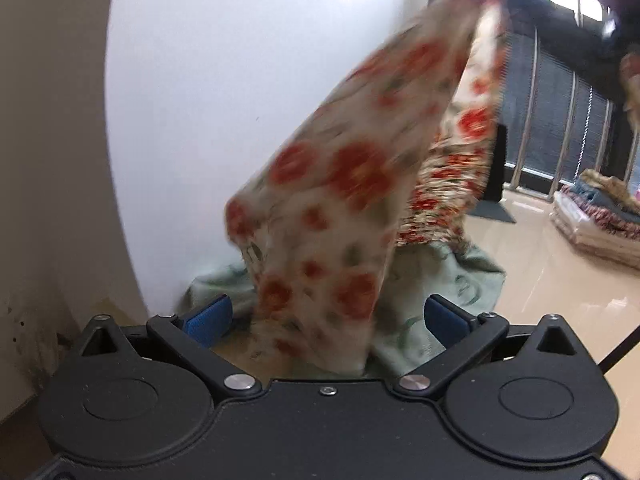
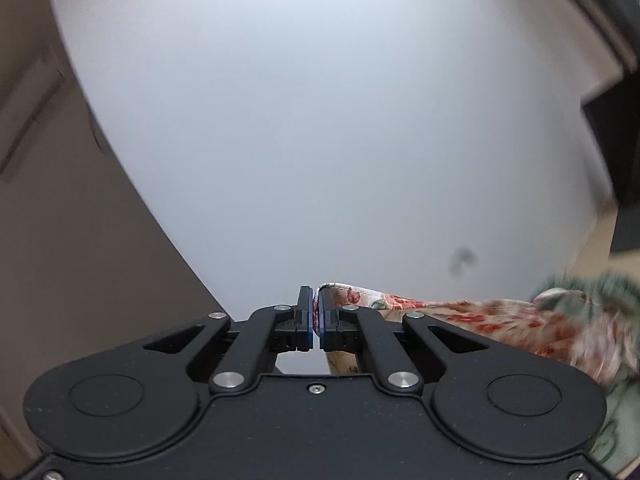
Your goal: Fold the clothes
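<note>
A cream cloth with red flowers (image 1: 352, 184) hangs stretched from the upper right down between my left gripper's fingers. My left gripper (image 1: 326, 316) is open, its blue pads wide apart, and the cloth's lower end drapes between them without being pinched. My right gripper (image 2: 315, 316) is shut on a corner of the same floral cloth (image 2: 480, 316), which trails off to the right. A pale green cloth (image 1: 452, 280) lies crumpled on the floor beneath; it also shows in the right wrist view (image 2: 616, 420).
A white wall (image 1: 240, 80) stands close ahead. A dark window grille (image 1: 560, 128) is at the right. A pile of folded fabrics (image 1: 592, 216) sits on the glossy beige floor (image 1: 540, 300) at the far right.
</note>
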`<state>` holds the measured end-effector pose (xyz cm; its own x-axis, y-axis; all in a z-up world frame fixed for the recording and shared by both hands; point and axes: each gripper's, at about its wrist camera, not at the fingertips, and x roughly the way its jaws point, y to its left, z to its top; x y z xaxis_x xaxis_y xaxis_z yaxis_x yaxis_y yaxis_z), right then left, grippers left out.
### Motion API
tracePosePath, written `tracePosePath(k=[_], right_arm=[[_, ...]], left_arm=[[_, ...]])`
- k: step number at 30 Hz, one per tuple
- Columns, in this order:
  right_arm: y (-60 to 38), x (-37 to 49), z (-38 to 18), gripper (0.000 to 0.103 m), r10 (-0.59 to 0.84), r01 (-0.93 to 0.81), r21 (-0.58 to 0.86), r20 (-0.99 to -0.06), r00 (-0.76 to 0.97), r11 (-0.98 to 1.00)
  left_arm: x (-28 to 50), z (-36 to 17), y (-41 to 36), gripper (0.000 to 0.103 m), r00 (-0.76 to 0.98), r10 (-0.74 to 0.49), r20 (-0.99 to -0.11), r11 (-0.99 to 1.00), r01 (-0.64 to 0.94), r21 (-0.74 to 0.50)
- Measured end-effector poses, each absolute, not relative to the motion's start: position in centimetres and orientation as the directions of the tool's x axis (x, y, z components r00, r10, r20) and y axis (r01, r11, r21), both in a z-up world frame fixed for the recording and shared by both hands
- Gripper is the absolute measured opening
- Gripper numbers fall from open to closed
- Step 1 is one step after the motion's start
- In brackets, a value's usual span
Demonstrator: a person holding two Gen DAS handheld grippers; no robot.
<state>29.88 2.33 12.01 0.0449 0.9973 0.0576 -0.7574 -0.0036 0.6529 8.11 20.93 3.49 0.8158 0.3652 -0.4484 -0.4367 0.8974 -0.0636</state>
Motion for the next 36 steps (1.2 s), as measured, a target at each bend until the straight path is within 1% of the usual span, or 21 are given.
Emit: tracePosePath(k=[2, 3, 6, 8, 9, 10, 11, 13, 16, 17, 18, 19, 24, 28, 32, 36], right_arm=[[-1.1, 29.4, 13.9, 0.002, 0.99, -0.776, 0.63, 0.113, 0.085, -0.005], [-2.6, 29.1, 14.6, 0.002, 0.987, -0.787, 0.618, 0.122, 0.108, 0.009], [-7.6, 27.8, 16.7, 0.002, 0.975, -0.806, 0.588, 0.127, 0.181, 0.073], [-10.7, 26.9, 17.6, 0.002, 0.966, -0.814, 0.565, 0.106, 0.236, 0.136], [-12.1, 26.4, 17.9, 0.002, 0.96, -0.815, 0.552, 0.086, 0.266, 0.176], [-13.3, 26.0, 18.1, 0.002, 0.952, -0.811, 0.541, 0.061, 0.3, 0.221], [-14.3, 25.5, 18.1, 0.002, 0.943, -0.806, 0.532, 0.039, 0.33, 0.26], [-16.9, 24.6, 18.3, 0.002, 0.918, -0.786, 0.517, 0.001, 0.396, 0.339], [-19.3, 23.8, 18.9, 0.002, 0.872, -0.755, 0.496, -0.007, 0.49, 0.429], [-20.1, 23.6, 19.1, 0.002, 0.854, -0.742, 0.49, -0.009, 0.52, 0.458], [-20.9, 23.3, 19.4, 0.002, 0.835, -0.729, 0.483, -0.011, 0.55, 0.486], [-21.7, 23.1, 19.6, 0.002, 0.815, -0.714, 0.475, -0.013, 0.579, 0.514], [-25.7, 21.8, 20.6, 0.002, 0.702, -0.625, 0.439, -0.016, 0.712, 0.645], [-28.7, 20.7, 21.5, 0.002, 0.601, -0.544, 0.407, -0.014, 0.799, 0.734], [-28.2, 19.4, 22.5, 0.002, 0.574, -0.539, 0.338, -0.004, 0.819, 0.771], [-27.5, 17.9, 22.4, 0.002, 0.568, -0.543, 0.28, -0.011, 0.823, 0.792]], left_arm=[[8.4, 4.0, 19.9, 0.103, 0.829, 0.35, -0.435, 0.906, -0.418, -0.066], [8.6, 4.2, 19.3, 0.103, 0.838, 0.34, -0.428, 0.913, -0.403, -0.064], [9.0, 4.9, 17.2, 0.103, 0.872, 0.279, -0.403, 0.939, -0.335, -0.075], [9.3, 5.2, 15.5, 0.1, 0.894, 0.227, -0.386, 0.956, -0.28, -0.084], [9.5, 5.4, 14.7, 0.091, 0.904, 0.201, -0.378, 0.964, -0.252, -0.088], [9.7, 5.5, 13.9, 0.079, 0.911, 0.174, -0.374, 0.971, -0.222, -0.09], [10.1, 5.6, 13.1, 0.071, 0.916, 0.143, -0.376, 0.978, -0.189, -0.09], [10.9, 5.8, 11.5, 0.043, 0.921, 0.074, -0.383, 0.989, -0.119, -0.093], [12.3, 6.1, 9.7, 0.026, 0.916, 0.012, -0.402, 0.993, -0.059, -0.105], [13.0, 6.3, 9.2, 0.021, 0.914, -0.006, -0.406, 0.994, -0.041, -0.106], [13.7, 6.5, 8.6, 0.013, 0.912, -0.022, -0.409, 0.994, -0.022, -0.103], [14.1, 6.9, 8.1, 0.01, 0.911, -0.035, -0.41, 0.995, -0.006, -0.097], [16.4, 10.8, 6.0, 0.009, 0.936, -0.077, -0.342, 0.996, 0.057, -0.066], [18.7, 13.7, 4.9, 0.009, 0.949, -0.113, -0.293, 0.992, 0.093, -0.08], [20.3, 14.3, 4.5, 0.009, 0.946, -0.119, -0.301, 0.989, 0.087, -0.117], [19.1, 13.3, 5.8, 0.009, 0.939, -0.142, -0.313, 0.985, 0.103, -0.138]])
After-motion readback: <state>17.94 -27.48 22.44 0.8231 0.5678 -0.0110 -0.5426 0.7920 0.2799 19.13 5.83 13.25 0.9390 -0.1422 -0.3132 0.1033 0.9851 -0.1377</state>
